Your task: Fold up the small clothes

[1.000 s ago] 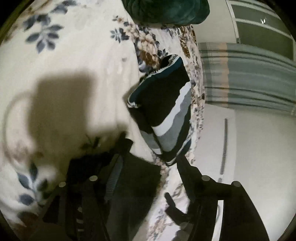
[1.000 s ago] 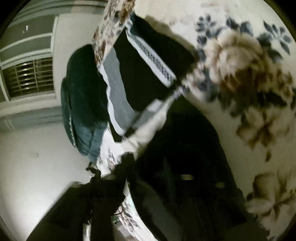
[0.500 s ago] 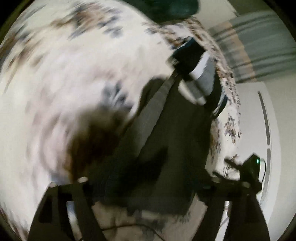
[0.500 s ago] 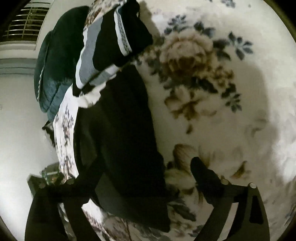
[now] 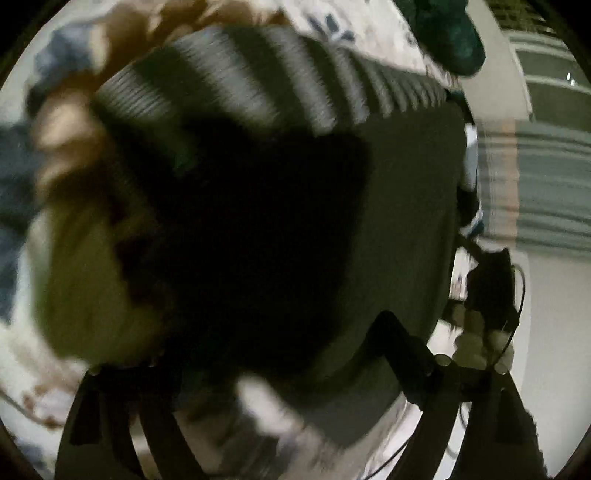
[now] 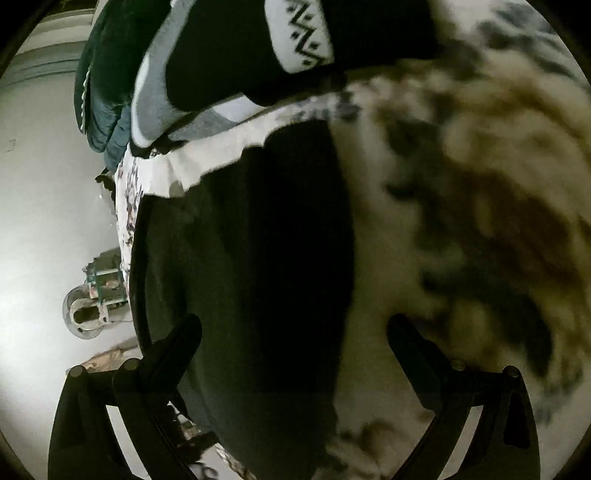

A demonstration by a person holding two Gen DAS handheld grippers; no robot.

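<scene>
A dark garment (image 6: 258, 277) lies spread flat on the floral bedcover (image 6: 461, 184); in the blurred left wrist view it (image 5: 388, 221) fills the middle, with a grey ribbed band (image 5: 295, 81) along its far edge. My right gripper (image 6: 295, 336) is open, its fingers spread over the garment's near part, holding nothing. My left gripper (image 5: 277, 343) is open and low over the garment; its right finger (image 5: 399, 343) shows clearly, the left one is lost in blur. A folded black, grey and white striped garment (image 6: 236, 62) lies beyond the dark one.
A dark green cushion (image 6: 103, 92) sits behind the striped garment, also in the left wrist view (image 5: 450, 33). The bed edge (image 6: 127, 206) runs beside the dark garment, with pale floor (image 6: 44, 221) and a small device (image 6: 103, 280) below. A striped curtain (image 5: 546, 184) hangs at right.
Both grippers let go of the dark garment, which now lies flat. Both have moved in lower and closer over it. The left view swung, showing the ribbed band.
</scene>
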